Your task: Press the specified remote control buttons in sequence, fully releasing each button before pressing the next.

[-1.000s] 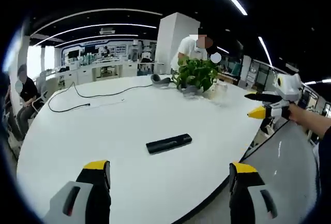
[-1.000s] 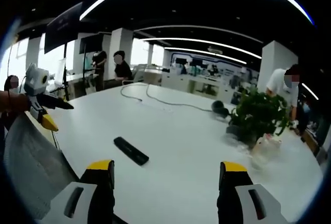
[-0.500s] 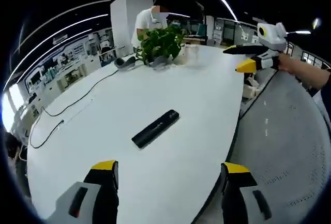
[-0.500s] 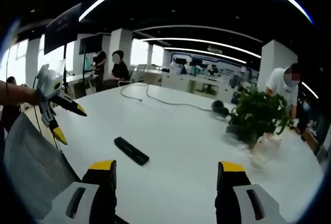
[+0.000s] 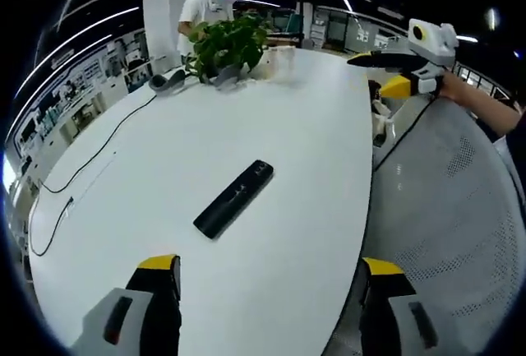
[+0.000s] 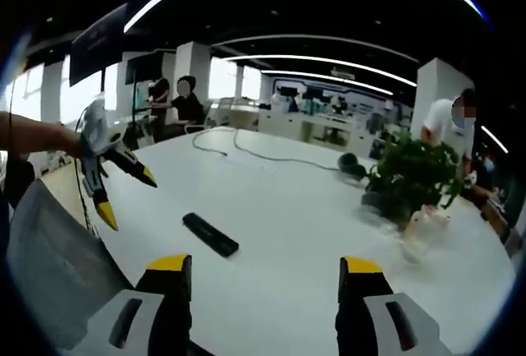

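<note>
Fingers (image 5: 156, 267) spread above the remote (image 5: 233, 198), untouched.

One black remote control (image 5: 233, 198) lies on the single white worktop (image 5: 312, 134). One potted plant (image 5: 223, 44) stands at the far end, with one dark cable (image 5: 86, 167) trailing across the top. Two grippers: left (image 5: 267, 278) and right (image 6: 261, 272). Three people stand or sit beyond the worktop.

Slim black bar-shaped remote control (image 5: 233, 198) lying mid-way on round white table (image 5: 312, 126) — leafy green potted plant (image 5: 223, 43) sitting at far edge, thin black cable (image 5: 82, 167) trailing left.
</note>
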Motion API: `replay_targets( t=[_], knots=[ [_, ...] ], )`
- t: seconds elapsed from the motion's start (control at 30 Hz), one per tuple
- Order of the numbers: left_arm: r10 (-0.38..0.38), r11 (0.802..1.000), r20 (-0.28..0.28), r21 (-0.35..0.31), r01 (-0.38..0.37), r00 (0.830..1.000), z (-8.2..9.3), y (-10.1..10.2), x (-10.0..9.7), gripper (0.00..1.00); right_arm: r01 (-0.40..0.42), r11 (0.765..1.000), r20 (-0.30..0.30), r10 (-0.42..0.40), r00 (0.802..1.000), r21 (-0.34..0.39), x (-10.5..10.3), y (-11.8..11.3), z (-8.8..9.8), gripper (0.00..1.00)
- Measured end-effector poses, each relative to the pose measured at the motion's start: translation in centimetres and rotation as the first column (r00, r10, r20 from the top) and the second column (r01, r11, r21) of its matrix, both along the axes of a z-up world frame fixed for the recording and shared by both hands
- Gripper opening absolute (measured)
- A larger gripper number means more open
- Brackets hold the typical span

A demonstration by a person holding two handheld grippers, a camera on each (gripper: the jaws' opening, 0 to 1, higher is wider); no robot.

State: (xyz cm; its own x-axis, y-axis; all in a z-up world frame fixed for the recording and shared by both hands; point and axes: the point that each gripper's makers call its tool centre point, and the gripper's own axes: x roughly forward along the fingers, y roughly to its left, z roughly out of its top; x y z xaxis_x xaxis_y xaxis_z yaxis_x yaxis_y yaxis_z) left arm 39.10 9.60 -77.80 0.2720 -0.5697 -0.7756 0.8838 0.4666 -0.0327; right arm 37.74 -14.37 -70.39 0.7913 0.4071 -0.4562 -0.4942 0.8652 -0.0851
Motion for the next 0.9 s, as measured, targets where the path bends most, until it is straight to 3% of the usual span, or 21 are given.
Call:
replay_targets(
  t=[0.2,0.57,0.73,0.9],
  knots=[
    [-0.005,1.000,-0.002,-0.008,0.005,1.000,0.5,-0.2,2.2,0.95,0.044,0.998,-0.005,-0.044,0.999,0.046,0.2,-0.8,0.2,0.69],
    [-0.037,0.999,0.028,0.039,0.036,0.999,0.3,-0.4,5.4,0.94,0.047,0.998,-0.008,-0.046,0.999,0.038,0.2,-0.6,0.2,0.68],
    [-0.059,0.996,0.023,0.063,0.058,0.998,-0.4,-0.8,6.1,0.90,0.038,0.999,-0.014,-0.038,0.999,0.028,0.2,-0.5,0.0,0.67],
    [-0.063,0.997,-0.012,0.039,0.063,0.998,-1.0,-1.6,6.6,0.81,0.022,1.000,-0.023,-0.021,1.000,0.020,0.0,-0.2,-0.2,0.61]
  ],
)
